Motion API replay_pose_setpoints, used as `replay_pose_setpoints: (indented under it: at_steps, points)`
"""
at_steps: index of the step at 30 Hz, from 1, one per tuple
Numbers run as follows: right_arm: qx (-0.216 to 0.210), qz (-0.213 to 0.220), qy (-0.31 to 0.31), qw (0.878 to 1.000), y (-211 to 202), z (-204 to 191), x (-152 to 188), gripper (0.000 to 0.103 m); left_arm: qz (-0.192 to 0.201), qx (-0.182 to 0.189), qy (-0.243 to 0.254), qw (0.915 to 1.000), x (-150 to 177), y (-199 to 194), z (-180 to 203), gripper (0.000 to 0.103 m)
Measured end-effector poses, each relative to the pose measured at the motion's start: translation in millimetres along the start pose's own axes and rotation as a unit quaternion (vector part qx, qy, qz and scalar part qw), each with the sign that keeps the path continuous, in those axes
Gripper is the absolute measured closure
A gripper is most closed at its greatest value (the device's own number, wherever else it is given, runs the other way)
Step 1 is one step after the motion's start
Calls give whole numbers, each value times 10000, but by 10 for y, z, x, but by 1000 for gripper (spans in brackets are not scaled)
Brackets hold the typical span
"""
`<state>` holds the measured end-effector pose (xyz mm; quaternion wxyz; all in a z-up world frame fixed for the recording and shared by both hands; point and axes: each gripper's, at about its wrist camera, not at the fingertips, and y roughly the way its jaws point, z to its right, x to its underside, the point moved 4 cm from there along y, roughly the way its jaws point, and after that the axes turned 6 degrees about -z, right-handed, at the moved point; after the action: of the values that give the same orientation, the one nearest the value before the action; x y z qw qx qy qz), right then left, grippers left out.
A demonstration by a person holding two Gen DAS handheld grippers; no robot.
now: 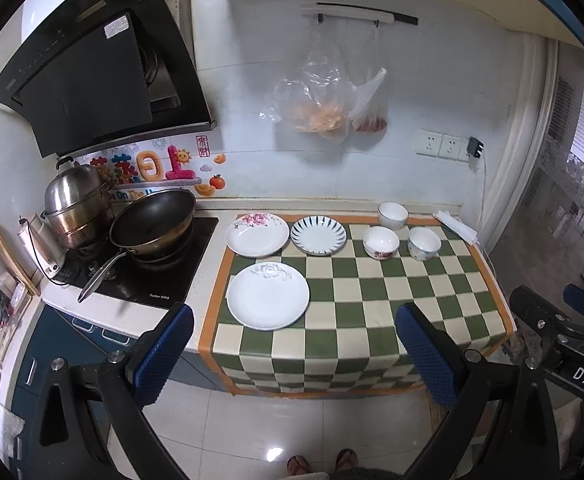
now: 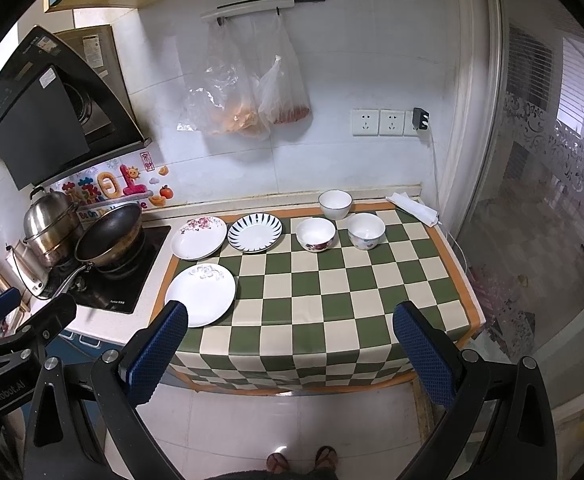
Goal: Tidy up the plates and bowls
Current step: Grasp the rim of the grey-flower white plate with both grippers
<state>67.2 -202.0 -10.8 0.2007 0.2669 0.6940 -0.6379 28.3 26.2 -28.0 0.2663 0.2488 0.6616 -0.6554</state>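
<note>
Plates (image 1: 268, 295) lie left, bowls (image 1: 380, 241) far right on the bench (image 1: 371, 300); both hand-held grippers (image 1: 295, 354) (image 2: 292, 352) hang released: stack each kind squarely.

Green-and-cream checked cloth (image 1: 371, 300); blue-striped plate (image 1: 318, 235); pink-flowered plate (image 1: 256, 234).

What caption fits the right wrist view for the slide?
Open right gripper held back from a checkered mat with three separate plates left and three unstacked bowls right.

Wok (image 1: 152, 220) and steel pot (image 1: 76, 210) on stove (image 1: 164, 276); hood (image 1: 92, 76) above; bags (image 2: 244, 92) hanging on wall; sockets (image 2: 379, 122); checkered cloth (image 2: 331, 300) over table.
</note>
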Motion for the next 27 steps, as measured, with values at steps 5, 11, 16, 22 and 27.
replay_pose_setpoints:
  at_steps: [5, 11, 16, 22, 27]
  points:
    - [-160, 150, -30, 9998, 323, -134, 92, 0, -58, -400, 123, 9991, 4, 452, -207, 0]
    - [-516, -703, -96, 9961, 1301, -347, 213, 0, -866, -423, -110, 9953, 30, 1395, -508, 0]
    - [-814, -1374, -411, 9863, 2279, -564, 169, 0, -1740, -263, -563, 9828, 88, 2315, -811, 2]
    - [-1279, -2075, -779, 9667, 3612, -836, 18, 4, -2545, -369, -1121, 9598, 148, 3415, -1118, 18]
    - [-1648, -2739, -933, 9429, 4702, -1055, -78, 13, -3205, -488, -1496, 9341, 207, 4292, -1357, 30]
